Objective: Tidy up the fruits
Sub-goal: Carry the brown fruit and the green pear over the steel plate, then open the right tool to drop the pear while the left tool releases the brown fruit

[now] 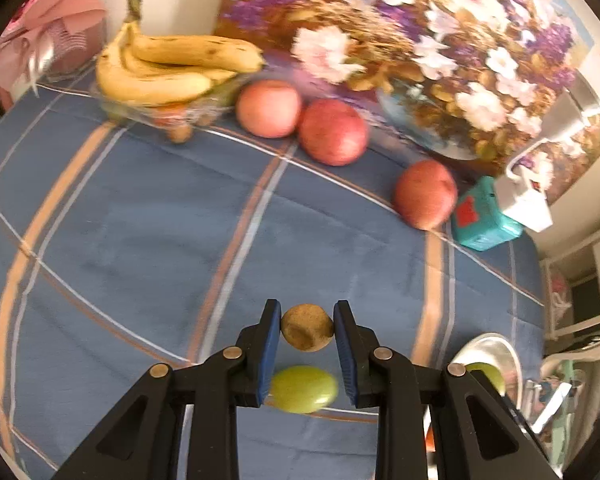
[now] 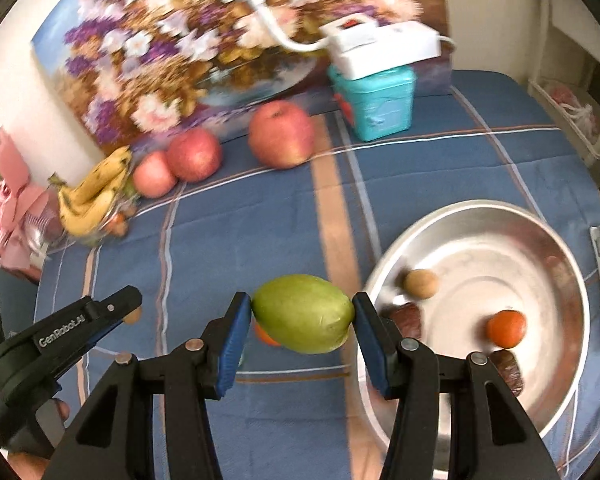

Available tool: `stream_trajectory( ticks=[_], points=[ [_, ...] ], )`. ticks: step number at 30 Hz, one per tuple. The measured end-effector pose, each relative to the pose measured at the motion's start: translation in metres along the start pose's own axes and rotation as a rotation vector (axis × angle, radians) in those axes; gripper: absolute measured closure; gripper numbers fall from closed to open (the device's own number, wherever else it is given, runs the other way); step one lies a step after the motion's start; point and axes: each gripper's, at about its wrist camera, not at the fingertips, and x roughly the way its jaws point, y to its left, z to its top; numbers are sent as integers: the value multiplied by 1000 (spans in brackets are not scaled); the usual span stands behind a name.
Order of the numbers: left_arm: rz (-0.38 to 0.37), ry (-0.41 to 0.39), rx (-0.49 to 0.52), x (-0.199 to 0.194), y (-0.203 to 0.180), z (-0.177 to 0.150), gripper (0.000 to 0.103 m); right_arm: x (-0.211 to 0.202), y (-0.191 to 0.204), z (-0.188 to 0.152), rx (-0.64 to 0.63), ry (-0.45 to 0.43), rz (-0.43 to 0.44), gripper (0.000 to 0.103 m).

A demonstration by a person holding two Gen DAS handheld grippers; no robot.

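Right wrist view: we find the right gripper (image 2: pixel 302 316) clamped on a green mango (image 2: pixel 303 313), its long axis running straight across from pad to pad, held clear of the blue checked tablecloth (image 2: pixel 260 216). A small orange fruit (image 2: pixel 265 336) shows just beneath the mango, partly hidden. Immediately to the right of the fingers lies the metal bowl (image 2: pixel 556 240), holding a small brown fruit (image 2: pixel 420 283), an orange (image 2: pixel 506 329) and two dark items we cannot identify. We judge that the coming move turns on this: the bowl lies to the right, and the right gripper is the nearer one to it.

The left wrist view shows the left gripper (image 1: pixel 307 326) closed narrowly on a small brown round fruit (image 1: pixel 307 327), a green fruit (image 1: pixel 303 389) on the cloth below it, and the bowl's rim at lower right.

Farther back stand three red apples (image 2: pixel 281 134) and a bunch of bananas (image 2: pixel 94 196) on a clear dish, against a floral picture (image 2: pixel 180 40).
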Motion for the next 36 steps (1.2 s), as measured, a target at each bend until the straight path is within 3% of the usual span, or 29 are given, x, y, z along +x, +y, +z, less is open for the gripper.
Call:
stream_trajectory(
  ticks=[6, 14, 19, 36],
  points=[
    [-35, 20, 89, 10, -47, -12, 74, -4, -41, 7, 86, -18, -43, 49],
    [-122, 76, 288, 27, -126, -54, 74, -17, -118, 11, 227, -51, -220, 49],
    [-153, 109, 383, 38, -159, -83, 74, -14, -147, 8, 288, -43, -231, 49],
    [-138, 146, 492, 59, -186, -114, 73, -4, -177, -2, 347, 3, -243, 49]
  ],
)
